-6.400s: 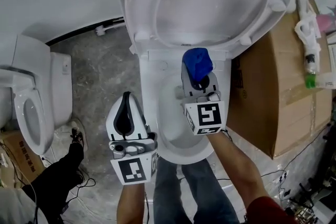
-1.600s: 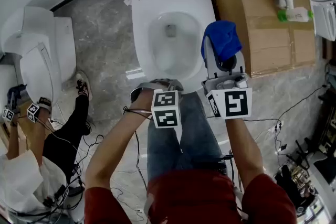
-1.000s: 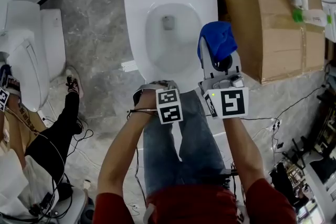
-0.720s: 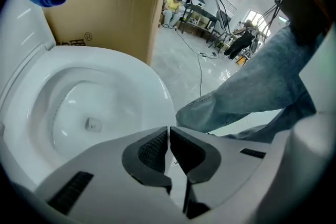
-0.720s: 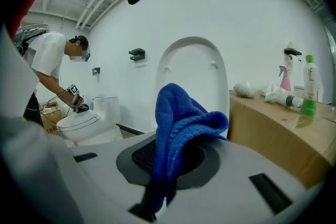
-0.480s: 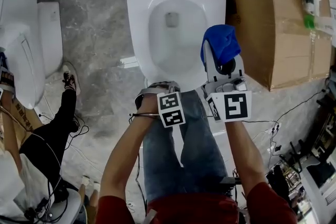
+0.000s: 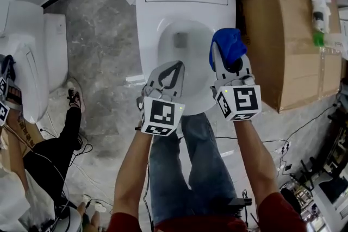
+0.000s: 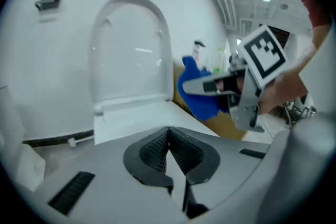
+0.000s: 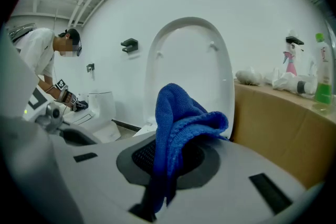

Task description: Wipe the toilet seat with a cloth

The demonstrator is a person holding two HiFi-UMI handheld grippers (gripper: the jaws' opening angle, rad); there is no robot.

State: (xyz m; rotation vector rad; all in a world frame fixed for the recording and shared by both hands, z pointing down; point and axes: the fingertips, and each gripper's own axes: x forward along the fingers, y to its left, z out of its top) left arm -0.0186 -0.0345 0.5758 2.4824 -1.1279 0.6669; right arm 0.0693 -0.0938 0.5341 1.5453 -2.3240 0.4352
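The cloth (image 7: 228, 45) is pinched in the closed jaws of the right gripper (image 7: 228, 61) and is held over the right side of the seat (image 7: 148, 30). The left gripper (image 7: 175, 65) is closed on nothing near the bowl's front. The cloth is judged light, soft and floppy, so it is best gripped at a bunched fold, with a loose flap left to be pressed on the seat.

Pale grey hand-held grippers, red sleeves (image 7: 276, 215), blue jeans (image 7: 202, 171).
The left gripper (image 7: 176, 66) and right gripper (image 7: 234, 66) share a smooth grey shell with black ribbed pads lining the jaws; behind the jaws, each carries a white cube (image 7: 161, 116) printed with black square markers.
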